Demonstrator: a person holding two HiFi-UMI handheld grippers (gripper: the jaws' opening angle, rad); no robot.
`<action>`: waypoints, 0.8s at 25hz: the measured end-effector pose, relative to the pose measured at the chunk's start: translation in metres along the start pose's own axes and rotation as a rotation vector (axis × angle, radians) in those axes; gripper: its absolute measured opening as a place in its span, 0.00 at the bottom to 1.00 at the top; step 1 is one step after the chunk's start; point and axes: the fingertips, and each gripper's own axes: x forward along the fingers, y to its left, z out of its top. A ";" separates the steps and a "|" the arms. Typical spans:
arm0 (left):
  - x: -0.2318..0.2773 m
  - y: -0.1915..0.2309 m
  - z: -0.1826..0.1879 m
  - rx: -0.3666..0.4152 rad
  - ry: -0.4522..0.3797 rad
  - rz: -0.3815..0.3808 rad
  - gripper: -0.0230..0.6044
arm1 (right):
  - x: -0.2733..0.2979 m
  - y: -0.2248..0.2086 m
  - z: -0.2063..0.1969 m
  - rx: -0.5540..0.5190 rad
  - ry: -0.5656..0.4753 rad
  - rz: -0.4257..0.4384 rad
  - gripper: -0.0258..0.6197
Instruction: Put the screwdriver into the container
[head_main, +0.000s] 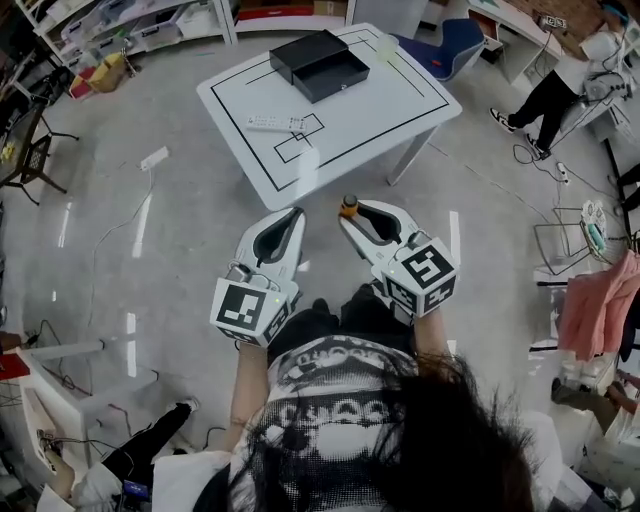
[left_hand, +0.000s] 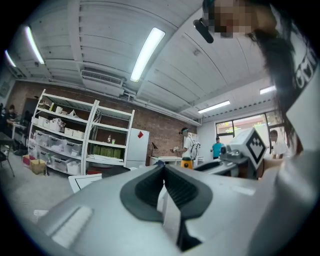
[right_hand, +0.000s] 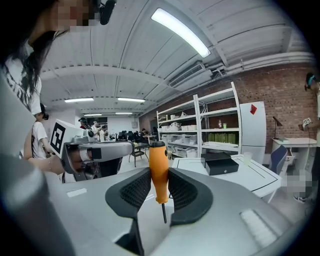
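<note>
Grey concrete floor spread around a white bench (head_main: 400, 100) marked with black lines, which carried a black container (head_main: 320, 63) at its far side and a remote control (head_main: 275, 124) nearer the front edge. Both grippers hung in the air short of the bench. The right gripper (right_hand: 159, 181) was clamped on the screwdriver (right_hand: 158, 160), its ribbed pads gripping the orange handle, with the thin metal shaft pointing down below them. The left gripper (left_hand: 164, 175) had its jaws brought together with nothing between them. The tool looked light and rigid. Its smooth plastic handle could slip or pivot under a loose grip, so the thick middle of the handle seemed the soundest place to hold it.
</note>
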 end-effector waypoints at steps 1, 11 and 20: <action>0.001 0.000 0.000 -0.003 0.000 -0.006 0.04 | 0.000 -0.001 0.000 0.001 0.003 -0.004 0.22; 0.028 0.012 -0.002 -0.030 -0.007 -0.021 0.04 | 0.009 -0.026 0.000 0.004 0.016 -0.023 0.22; 0.092 0.018 -0.011 -0.030 0.029 -0.010 0.04 | 0.023 -0.094 -0.006 0.038 0.014 -0.015 0.22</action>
